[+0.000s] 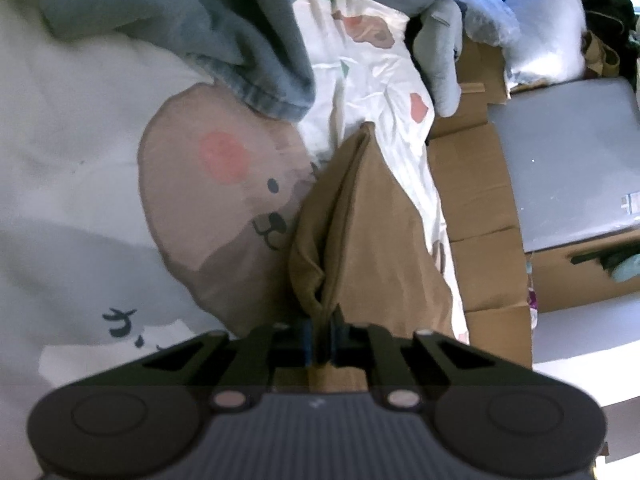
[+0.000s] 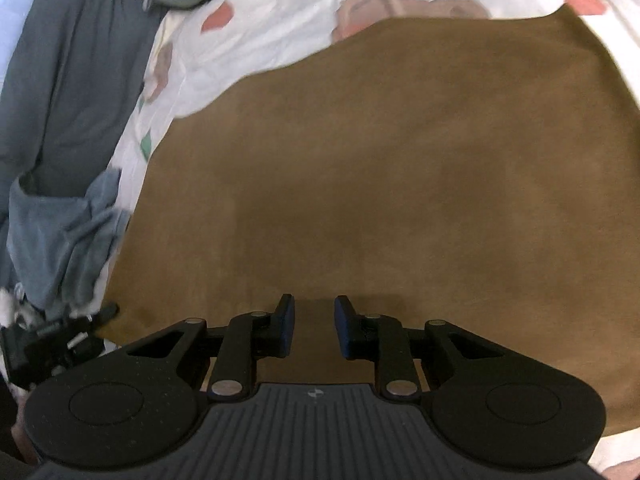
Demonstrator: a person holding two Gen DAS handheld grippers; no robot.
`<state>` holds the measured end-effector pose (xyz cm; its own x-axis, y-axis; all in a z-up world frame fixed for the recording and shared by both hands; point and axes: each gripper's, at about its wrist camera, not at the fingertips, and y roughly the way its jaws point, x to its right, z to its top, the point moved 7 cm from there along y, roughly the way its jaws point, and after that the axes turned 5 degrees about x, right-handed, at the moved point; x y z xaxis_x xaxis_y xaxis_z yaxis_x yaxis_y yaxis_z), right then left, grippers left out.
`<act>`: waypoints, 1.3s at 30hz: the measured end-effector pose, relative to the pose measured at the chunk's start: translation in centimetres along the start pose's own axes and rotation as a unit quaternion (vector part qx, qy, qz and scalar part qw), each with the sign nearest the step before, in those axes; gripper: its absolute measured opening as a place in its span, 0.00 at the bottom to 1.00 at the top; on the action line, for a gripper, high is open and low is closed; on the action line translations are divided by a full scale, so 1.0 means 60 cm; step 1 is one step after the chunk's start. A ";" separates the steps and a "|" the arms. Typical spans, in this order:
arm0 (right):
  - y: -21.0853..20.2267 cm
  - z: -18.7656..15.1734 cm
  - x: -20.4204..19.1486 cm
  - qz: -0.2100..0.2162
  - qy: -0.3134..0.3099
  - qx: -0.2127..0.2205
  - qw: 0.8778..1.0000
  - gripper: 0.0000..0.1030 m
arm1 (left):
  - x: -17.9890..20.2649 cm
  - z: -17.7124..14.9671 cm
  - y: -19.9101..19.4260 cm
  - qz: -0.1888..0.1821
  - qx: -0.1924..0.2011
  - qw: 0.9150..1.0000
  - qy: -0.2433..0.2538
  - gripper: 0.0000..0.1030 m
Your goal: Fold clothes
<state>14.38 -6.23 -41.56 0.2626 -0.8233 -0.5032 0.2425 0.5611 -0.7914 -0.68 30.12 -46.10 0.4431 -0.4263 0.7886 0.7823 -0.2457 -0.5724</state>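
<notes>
Left claw pinches brown garment; no readable writing on bear-print sheet

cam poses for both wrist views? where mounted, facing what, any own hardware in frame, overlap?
Left wrist: sits behind the left tool, looking along its fingers, shut on a raised fold of brown cloth, over the bear-print sheet.
Right wrist: sits behind the right tool, open, looking down on the flat brown cloth.
Shared: brown cloth, sheet, grey clothes.
</notes>
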 end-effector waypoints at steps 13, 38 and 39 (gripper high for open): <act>0.048 -0.068 -0.029 0.010 -0.046 -0.082 0.996 0.06 | 0.008 0.006 -0.009 -0.002 -0.003 1.000 0.002 0.07; 0.060 -0.021 -0.034 -0.020 -0.080 -0.040 0.996 0.08 | -0.045 -0.003 0.011 0.016 -0.015 0.999 -0.030 0.07; 0.063 -0.015 -0.035 -0.021 -0.082 -0.036 0.996 0.08 | -0.046 -0.003 0.012 0.015 -0.016 0.999 -0.031 0.07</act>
<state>13.90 -2.44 -43.81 0.4035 -0.8180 -0.4098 0.1907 0.5133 -0.8367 -1.41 30.98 -48.76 0.4941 -0.3788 0.7825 0.7544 -0.2607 -0.6025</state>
